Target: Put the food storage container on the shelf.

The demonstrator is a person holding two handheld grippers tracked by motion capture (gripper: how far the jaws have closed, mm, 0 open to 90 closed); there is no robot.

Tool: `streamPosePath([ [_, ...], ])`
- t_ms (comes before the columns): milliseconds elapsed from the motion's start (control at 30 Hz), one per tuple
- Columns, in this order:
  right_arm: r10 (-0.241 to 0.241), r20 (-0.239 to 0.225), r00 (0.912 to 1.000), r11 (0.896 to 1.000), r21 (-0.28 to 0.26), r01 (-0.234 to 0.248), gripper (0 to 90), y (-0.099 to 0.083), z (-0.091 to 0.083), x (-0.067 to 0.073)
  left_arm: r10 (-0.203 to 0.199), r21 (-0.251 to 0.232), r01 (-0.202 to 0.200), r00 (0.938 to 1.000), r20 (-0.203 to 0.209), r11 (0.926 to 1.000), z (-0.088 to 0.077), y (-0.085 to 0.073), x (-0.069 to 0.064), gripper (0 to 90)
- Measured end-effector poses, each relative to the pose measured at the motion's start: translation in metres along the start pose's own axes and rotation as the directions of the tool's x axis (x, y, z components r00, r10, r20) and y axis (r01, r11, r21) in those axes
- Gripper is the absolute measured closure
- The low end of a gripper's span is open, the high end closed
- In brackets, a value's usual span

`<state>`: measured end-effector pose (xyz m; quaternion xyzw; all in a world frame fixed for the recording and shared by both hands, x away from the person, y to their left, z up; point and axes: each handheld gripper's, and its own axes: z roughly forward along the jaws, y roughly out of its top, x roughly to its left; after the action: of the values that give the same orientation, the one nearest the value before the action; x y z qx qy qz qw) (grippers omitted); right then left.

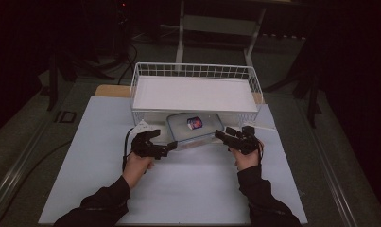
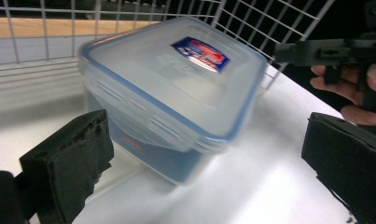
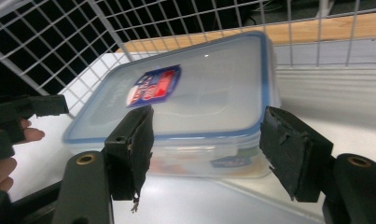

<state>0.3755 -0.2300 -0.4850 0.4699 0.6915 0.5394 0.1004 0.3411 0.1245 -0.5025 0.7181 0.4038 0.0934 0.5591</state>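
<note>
left tongs [image 2: 199, 172] wide open, box [image 2: 176, 93] unheld

Motion blurs the plastic container [image 2: 176, 93] ahead of the left gripper [image 2: 209, 172]; the label [image 2: 200, 54] text is unreadable, and the picture's edge crops the right pad [image 2: 349, 163].

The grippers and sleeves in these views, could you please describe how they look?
Both the left gripper and the right gripper are matte black, blocky two-jaw tools. Their fingers carry thick black foam pads with ragged, worn edges, mounted on black arms with brass-coloured rivets. A black cable trails from the left one. The person wears dark long sleeves.
</note>
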Motion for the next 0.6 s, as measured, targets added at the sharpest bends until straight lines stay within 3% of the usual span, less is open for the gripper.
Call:
streamPosePath([
  [200, -0.013, -0.02, 0.9997, 1.0, 0.008, 0.013, 35.0, -0.005, -0.003, 0.008, 0.043, -0.011, -0.043, 0.999, 0.009, 0.999, -0.02, -0.003, -0.012, 1.7],
  [267, -0.018, -0.04, 0.9991, 1.0, 0.018, 0.018, 42.9, -0.011, -0.002, 0.013, 0.06, -0.022, -0.06, 0.9982, 0.0, 0.998, -0.027, -0.005, -0.015, 1.2],
  [400, -0.048, -0.037, 0.9982, 0.998, 0.033, 0.049, 51.8, -0.015, 0.001, 0.018, 0.043, -0.021, -0.043, 0.9991, 0.007, 0.9989, -0.038, -0.008, -0.016, 1.2],
  [433, -0.062, -0.043, 0.9971, 0.997, 0.043, 0.064, 64.7, -0.017, 0.003, 0.022, 0.049, -0.023, -0.049, 0.9988, 0.004, 0.9985, -0.042, -0.01, -0.019, 1.2],
  [467, -0.069, -0.051, 0.9963, 0.996, 0.049, 0.071, 69.7, -0.017, 0.004, 0.023, 0.056, -0.025, -0.056, 0.9984, 0.0, 0.9981, -0.043, -0.011, -0.02, 1.2],
  [500, -0.069, -0.051, 0.9963, 0.996, 0.049, 0.071, 69.7, -0.017, 0.004, 0.023, 0.056, -0.025, -0.056, 0.9984, 0.0, 0.9981, -0.043, -0.011, -0.02, 1.2],
  [567, -0.11, -0.053, 0.9925, 0.99, 0.084, 0.114, 80.7, -0.02, 0.01, 0.028, 0.063, -0.037, -0.063, 0.9979, -0.017, 0.9973, -0.046, -0.016, -0.022, 1.2],
  [600, -0.11, -0.053, 0.9925, 0.99, 0.084, 0.114, 80.7, -0.02, 0.01, 0.028, 0.063, -0.037, -0.063, 0.9979, -0.017, 0.9973, -0.046, -0.016, -0.022, 1.2],
])
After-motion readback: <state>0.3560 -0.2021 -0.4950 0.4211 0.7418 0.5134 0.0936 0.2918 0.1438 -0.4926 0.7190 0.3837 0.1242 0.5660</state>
